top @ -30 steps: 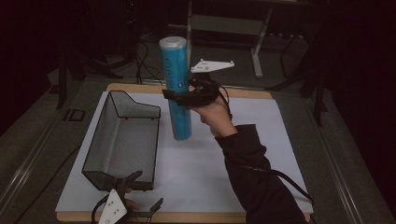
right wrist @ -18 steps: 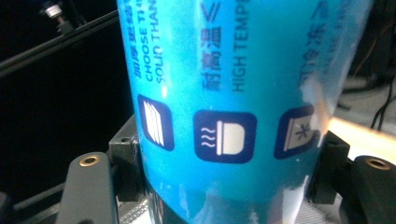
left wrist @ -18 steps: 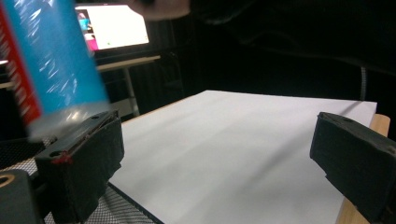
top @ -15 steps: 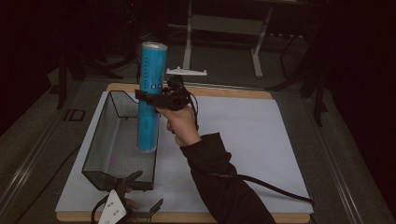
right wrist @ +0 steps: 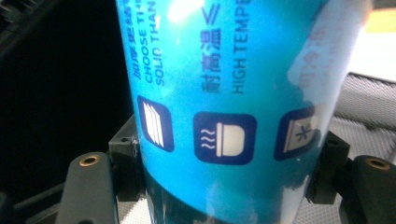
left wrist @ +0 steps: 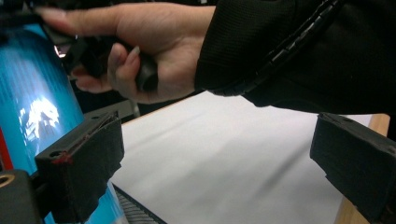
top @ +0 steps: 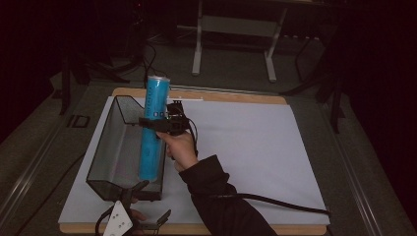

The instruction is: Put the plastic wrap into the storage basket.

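Observation:
A tall blue tube [top: 158, 96] with printed icons stands upright with my right gripper [top: 153, 122] shut around its middle. Its lower end reaches down inside the black mesh basket [top: 105, 147], close to the right wall; I cannot tell whether it touches the floor. In the right gripper view the tube [right wrist: 224, 70] sits pressed between both pads of the right gripper [right wrist: 224, 179]. My left gripper [top: 152, 201] rests at the basket's near end, jaws wide apart and empty. In the left gripper view the left gripper [left wrist: 215, 172] faces the tube [left wrist: 32, 107] and the person's hand [left wrist: 140, 42].
A white mat [top: 255, 147] covers a wooden board [top: 236, 96] under the basket. A black cable [top: 275, 201] trails from the right sleeve across the mat's near right. Grey stand legs [top: 233, 29] rise beyond the board. The mesh basket wall [right wrist: 369, 116] lies right of the tube.
The right gripper has carried the blue tube leftward and down, from above the white mat to inside the basket. The left gripper has stayed still.

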Demonstrator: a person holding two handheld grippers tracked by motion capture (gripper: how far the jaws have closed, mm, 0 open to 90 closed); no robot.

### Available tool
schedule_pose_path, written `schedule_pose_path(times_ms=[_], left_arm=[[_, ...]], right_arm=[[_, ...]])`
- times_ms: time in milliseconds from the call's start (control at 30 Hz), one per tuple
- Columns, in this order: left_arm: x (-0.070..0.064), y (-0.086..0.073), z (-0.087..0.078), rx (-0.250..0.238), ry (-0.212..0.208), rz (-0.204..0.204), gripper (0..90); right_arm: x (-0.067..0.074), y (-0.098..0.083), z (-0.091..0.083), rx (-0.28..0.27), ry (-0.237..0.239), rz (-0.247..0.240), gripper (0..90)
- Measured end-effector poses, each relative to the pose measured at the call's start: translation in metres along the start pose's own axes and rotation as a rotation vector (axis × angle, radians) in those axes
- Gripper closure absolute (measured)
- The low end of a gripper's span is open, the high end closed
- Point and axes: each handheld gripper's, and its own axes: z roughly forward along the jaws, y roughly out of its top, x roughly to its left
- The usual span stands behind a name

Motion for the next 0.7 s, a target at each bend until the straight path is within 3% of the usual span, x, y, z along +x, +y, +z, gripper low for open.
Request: schedule_pose_path(times_ms=[167,300,500,700], left_arm=[[-0.001,0.000,0.001,0.005,-0.006,-0.001,3.1],[-0.001,0.000,0.001,0.004,-0.011,0.000,3.1],[0.000,-0.001,0.001,0.006,-0.011,-0.003,3.1],[-0.002,0.000,0.002,0.002,-0.017,-0.001,3.1]], right_arm=[[-0.002,-0.006,0.004,0.050,-0.034,0.009,31.7],[-0.009,-0.015,0.007,0.083,-0.052,0.063,31.7],[-0.008,-0.023,0.008,0.086,-0.091,0.063,31.7],[-0.004,-0.029,0.012,0.035,-0.121,0.037,31.6]])
